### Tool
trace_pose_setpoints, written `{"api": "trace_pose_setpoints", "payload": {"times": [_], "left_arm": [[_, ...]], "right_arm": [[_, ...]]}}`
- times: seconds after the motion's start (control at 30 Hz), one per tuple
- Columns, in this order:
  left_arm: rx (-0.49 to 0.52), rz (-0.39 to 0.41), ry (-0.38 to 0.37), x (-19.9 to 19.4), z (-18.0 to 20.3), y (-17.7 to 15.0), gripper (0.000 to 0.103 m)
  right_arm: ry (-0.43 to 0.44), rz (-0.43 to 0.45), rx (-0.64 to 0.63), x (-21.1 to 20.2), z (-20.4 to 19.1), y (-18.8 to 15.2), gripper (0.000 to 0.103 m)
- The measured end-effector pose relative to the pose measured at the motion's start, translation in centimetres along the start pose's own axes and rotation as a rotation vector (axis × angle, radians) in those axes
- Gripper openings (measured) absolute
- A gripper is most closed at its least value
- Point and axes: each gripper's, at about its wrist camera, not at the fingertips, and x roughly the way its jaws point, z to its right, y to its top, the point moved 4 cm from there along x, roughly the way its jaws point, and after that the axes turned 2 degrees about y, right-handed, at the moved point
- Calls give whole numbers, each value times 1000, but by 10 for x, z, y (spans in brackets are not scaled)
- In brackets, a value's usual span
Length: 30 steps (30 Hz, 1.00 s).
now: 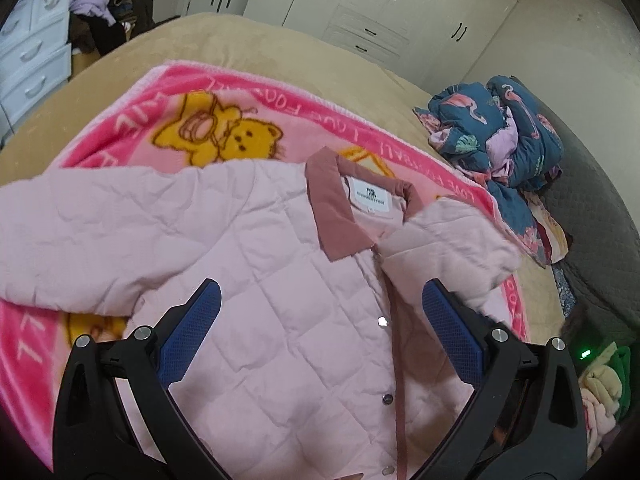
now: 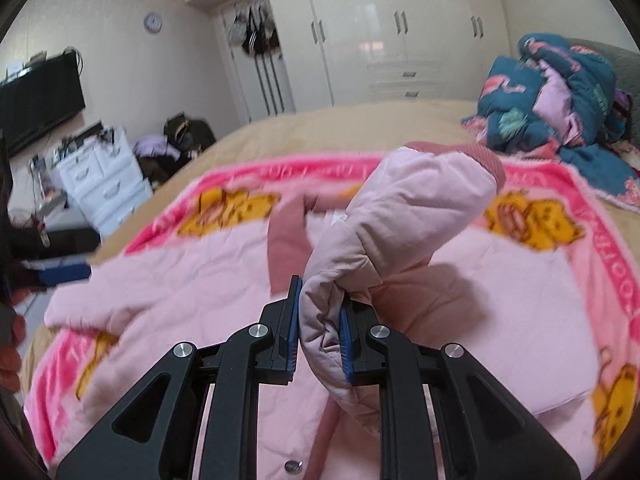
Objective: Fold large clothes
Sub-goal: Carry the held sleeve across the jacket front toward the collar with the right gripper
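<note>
A pale pink quilted jacket (image 1: 280,280) with a dusty-rose collar (image 1: 332,208) and snap buttons lies front-up on a pink bear-print blanket (image 1: 224,120). My left gripper (image 1: 320,300) hovers open over the jacket's chest, nothing between its blue pads. In the right wrist view my right gripper (image 2: 320,304) is shut on the jacket's sleeve (image 2: 404,216), which stands up bunched between the pads, its rose cuff (image 2: 486,158) on top. The jacket body (image 2: 192,280) spreads out below, with the other sleeve lying out to the left.
The blanket lies on a tan bed (image 1: 280,52). A rumpled blue flamingo-print quilt (image 1: 508,132) is heaped at the bed's far right. White wardrobes (image 2: 380,28) line the back wall. A white drawer unit (image 2: 100,180) and a clothes pile (image 2: 176,140) stand left of the bed.
</note>
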Motion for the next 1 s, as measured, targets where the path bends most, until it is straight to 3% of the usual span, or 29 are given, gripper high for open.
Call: {"api": "trace_pose_setpoints", "payload": {"times": [0.53,0.6,0.67,0.87,1.0], "left_arm": [[-116,-57,-109,13,-14,-28,95],[-140,-70,-124,15,-16,-30,95],[-166,-81,-145,18,-19,-31,95],[-174,-108,-139,25,-22,-40,95],[-206,-172,-144,43,-28,-53,95]], "right_arm": [[78,-195,-64,37,-38,-61,29],[99,-213,-57,38,-40,-64,35],[132,-233,-40,35,-40,-64,51],[202,-239,-69,15,-53,-67,74],[200,-205,-31,-10,-37,-61,82]]}}
